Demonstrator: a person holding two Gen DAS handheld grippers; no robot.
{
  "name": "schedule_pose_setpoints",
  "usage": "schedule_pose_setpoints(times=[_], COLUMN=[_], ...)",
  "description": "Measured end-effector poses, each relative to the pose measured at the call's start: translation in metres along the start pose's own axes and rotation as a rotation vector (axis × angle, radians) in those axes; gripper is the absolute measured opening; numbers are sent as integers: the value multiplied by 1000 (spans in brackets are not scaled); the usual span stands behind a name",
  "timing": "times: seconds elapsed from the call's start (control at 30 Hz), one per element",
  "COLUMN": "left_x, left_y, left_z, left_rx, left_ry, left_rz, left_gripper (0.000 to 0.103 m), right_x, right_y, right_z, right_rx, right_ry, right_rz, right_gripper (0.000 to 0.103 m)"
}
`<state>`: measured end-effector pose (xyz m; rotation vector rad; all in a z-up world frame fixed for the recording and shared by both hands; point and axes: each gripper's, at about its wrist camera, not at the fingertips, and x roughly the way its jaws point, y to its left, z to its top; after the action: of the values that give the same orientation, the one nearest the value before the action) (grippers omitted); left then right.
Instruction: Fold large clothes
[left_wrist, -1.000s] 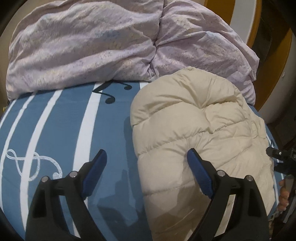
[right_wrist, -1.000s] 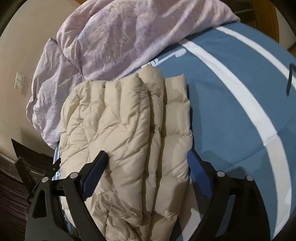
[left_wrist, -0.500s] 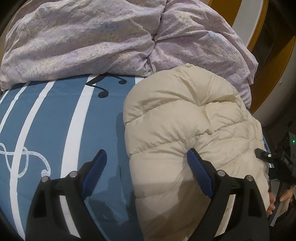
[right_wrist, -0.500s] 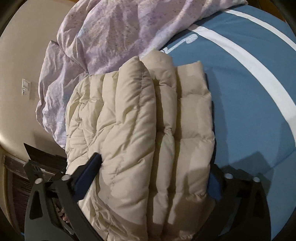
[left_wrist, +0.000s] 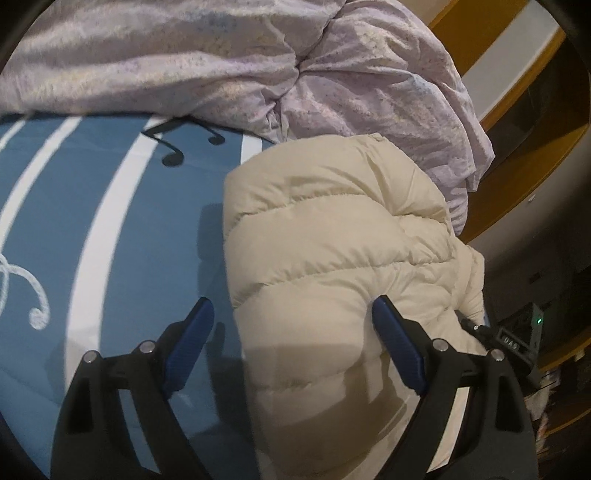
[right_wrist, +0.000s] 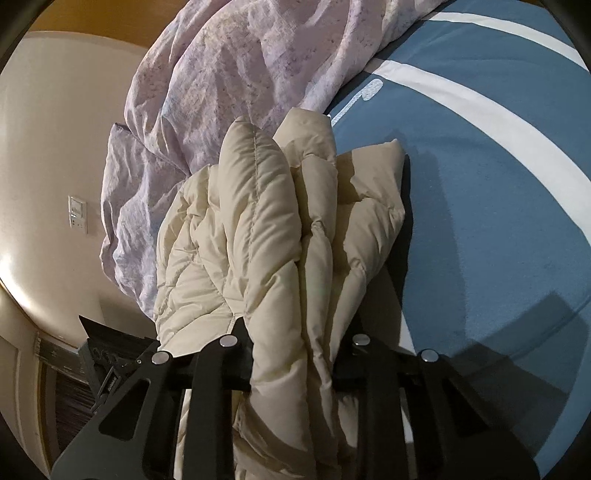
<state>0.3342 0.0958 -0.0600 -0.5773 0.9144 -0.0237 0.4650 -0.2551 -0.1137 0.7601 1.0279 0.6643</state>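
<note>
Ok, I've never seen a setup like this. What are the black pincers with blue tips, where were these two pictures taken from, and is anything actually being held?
No robot here: a person carries a two-finger gripper in each hand, with a wide-angle camera on each looking along its fingers. One picture comes from the left gripper, the other from the right gripper. Both look at a bed with a blue sheet printed with white stripes and music notes. A crumpled lilac duvet lies at the far end, and a cream puffer jacket, folded into layers, lies in front of it. The left gripper's jaws stand open around the jacket's edge. The right gripper's jaws are closing, pinching the bunched layers between them.
</note>
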Motion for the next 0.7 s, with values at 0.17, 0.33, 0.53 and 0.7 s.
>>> schedule_pose_setpoints(times=[0.17,0.33,0.53,0.7], left_x=[15,6,-25,-54], left_y=[8,11,25,45], left_z=[-1,3,23,43], left_rx=[-111,-91,-68,-75], left_ry=[35,11,-77,-155], left_rz=[-109,-139,-89,-52], left_gripper=[66,38,28,27], right_x=[-1,-2,23,50], right_y=[1,16,63,102], right_z=[0,7,14,16], right_rx=[1,-25,-119,-201], right_ry=[4,-4,14,31], right_rz=[13,47,77,98], right_gripper=[23,22,20,20])
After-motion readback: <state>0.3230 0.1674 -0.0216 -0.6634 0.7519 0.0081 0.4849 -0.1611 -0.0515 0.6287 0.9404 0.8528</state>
